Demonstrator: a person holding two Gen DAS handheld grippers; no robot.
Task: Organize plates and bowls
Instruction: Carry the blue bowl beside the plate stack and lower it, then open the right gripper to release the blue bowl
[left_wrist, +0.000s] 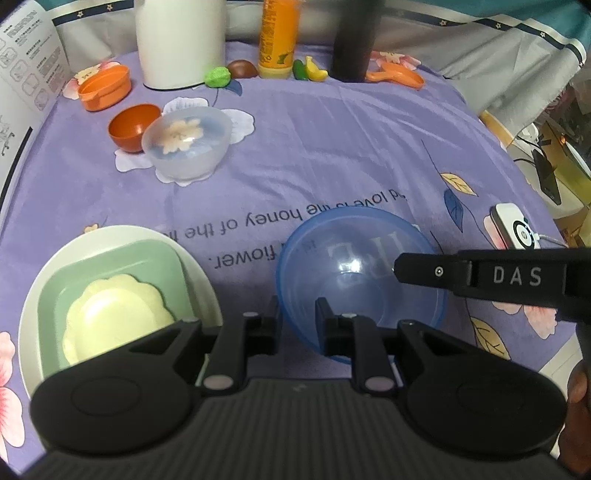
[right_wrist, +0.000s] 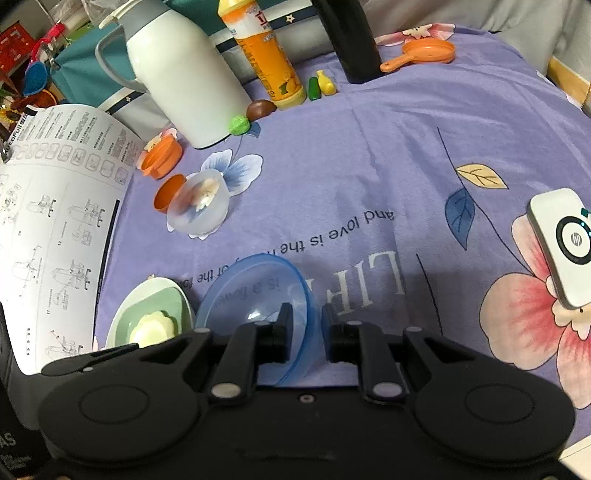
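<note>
Blue plastic is the story in the left wrist view: the blue bowl (left_wrist: 360, 284) sits at about 5 o'clock on the purple cloth (left_wrist: 332, 147), and the left gripper (left_wrist: 297, 325) is clamped on its near rim, one finger inside, one outside. At 8 o'clock a stack looks done already: a cream flower dish (left_wrist: 114, 321) in a green square plate (left_wrist: 110, 266) on a white plate (left_wrist: 48, 295). Up at 10 o'clock, the clear bowl (left_wrist: 188, 147) and the small orange bowl (left_wrist: 131, 127) lie loose, touching, not nested. An orange pot (left_wrist: 105, 88) waits behind them.

Over to the right wrist view: the right gripper (right_wrist: 306, 332) pinches the same blue bowl's (right_wrist: 255, 295) rim, wall between the fingers, bowl tipped toward the plate stack (right_wrist: 155, 314) at 8 o'clock. Clear bowl (right_wrist: 197, 210) and orange bowl (right_wrist: 170, 194) sit at 10 o'clock, an orange pan (right_wrist: 428, 51) at 1 o'clock.

My read: roughly midway. Plates gathered; bowls yet to be nested.
</note>
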